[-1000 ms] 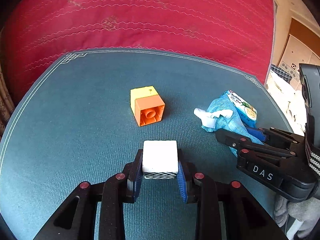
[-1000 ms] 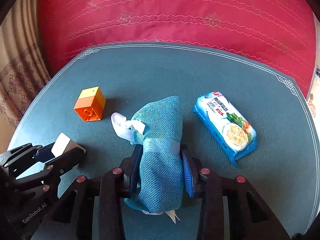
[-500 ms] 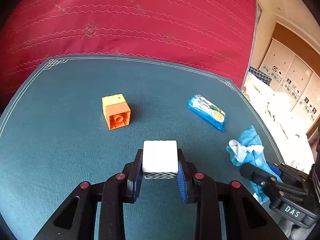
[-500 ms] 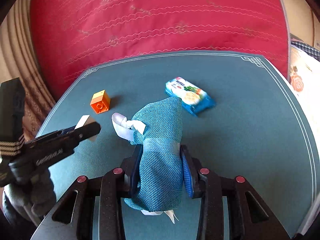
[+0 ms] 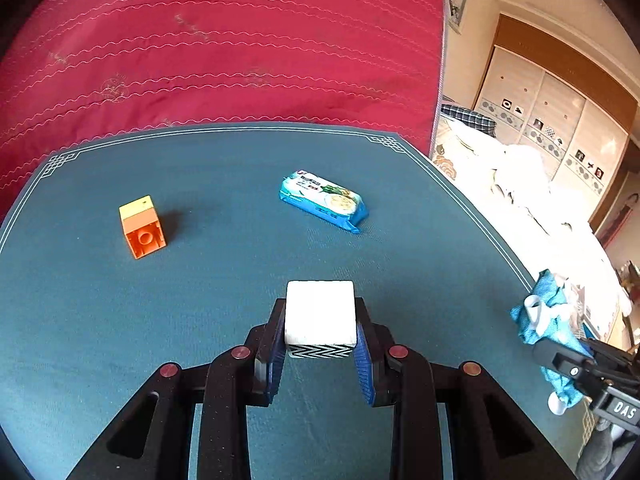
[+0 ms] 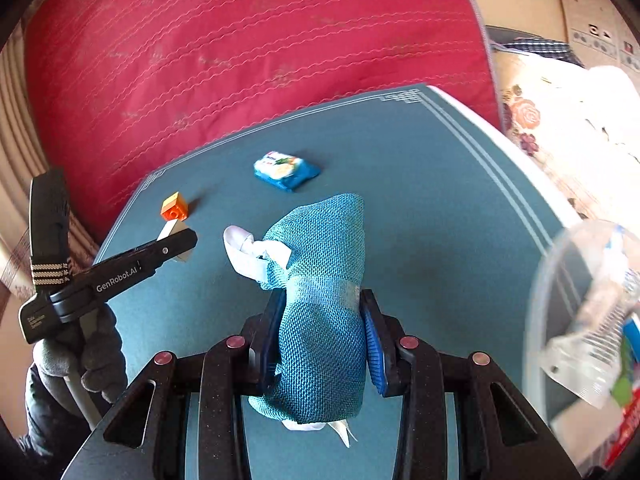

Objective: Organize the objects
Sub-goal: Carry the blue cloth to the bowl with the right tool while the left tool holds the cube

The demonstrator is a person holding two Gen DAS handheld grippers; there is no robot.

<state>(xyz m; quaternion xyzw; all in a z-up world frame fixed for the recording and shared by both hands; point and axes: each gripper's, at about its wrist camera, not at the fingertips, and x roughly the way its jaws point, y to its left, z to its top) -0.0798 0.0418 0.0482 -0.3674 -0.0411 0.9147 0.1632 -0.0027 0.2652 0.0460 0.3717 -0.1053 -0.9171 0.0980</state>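
Note:
My left gripper [image 5: 320, 344] is shut on a white cube [image 5: 320, 312] with a black zigzag band, held above the teal mat [image 5: 224, 280]. My right gripper [image 6: 322, 344] is shut on a blue mesh pouch [image 6: 324, 280] with a white ribbon, held over the mat's right part. The pouch and right gripper also show at the right edge of the left wrist view [image 5: 548, 320]. An orange and yellow block [image 5: 141, 226] lies on the mat at the left. A blue cracker packet [image 5: 324, 202] lies further back in the middle.
A red quilted bedspread [image 5: 220, 52] rises behind the mat. A clear plastic container [image 6: 592, 312] holding a bottle stands at the right edge of the right wrist view. A bed with white linen [image 5: 520, 184] lies beyond the mat's right edge.
Both grippers have pulled back and swung right, each keeping its hold. The pouch moved from near the cracker packet out past the mat's right edge. The clear container came into the right view.

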